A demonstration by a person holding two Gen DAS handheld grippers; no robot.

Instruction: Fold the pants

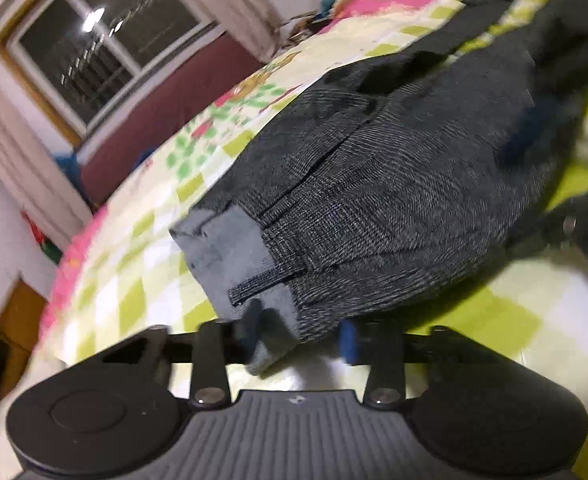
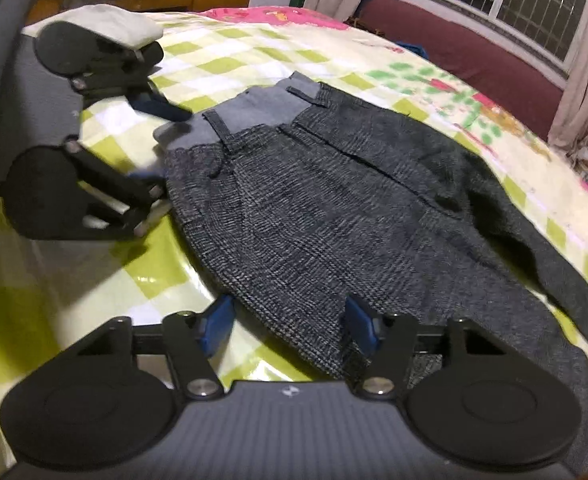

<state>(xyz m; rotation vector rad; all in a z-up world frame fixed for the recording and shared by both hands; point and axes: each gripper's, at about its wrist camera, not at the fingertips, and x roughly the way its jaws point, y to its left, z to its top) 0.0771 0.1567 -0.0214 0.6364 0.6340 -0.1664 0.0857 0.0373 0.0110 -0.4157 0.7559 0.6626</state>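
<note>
Pants (image 2: 334, 216): dark grey woven pair, lying flat on the bed, light grey waistband lining folded outward at the near-left end.
Bed cover (image 2: 254, 52): green-and-white check with pink floral border; pants lie across its middle.
Left gripper (image 1: 294, 336): at the waistband corner; fabric lies between the blue pads, jaws partly closed; firm grip cannot be confirmed.
Right gripper (image 2: 290, 328): at the pants' near edge; cloth between the pads, gap visible on the left pad side.

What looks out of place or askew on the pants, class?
The pants are not flat: the grey lining of the waistband is turned outward at the corner by the left gripper, and one leg splays away.
</note>
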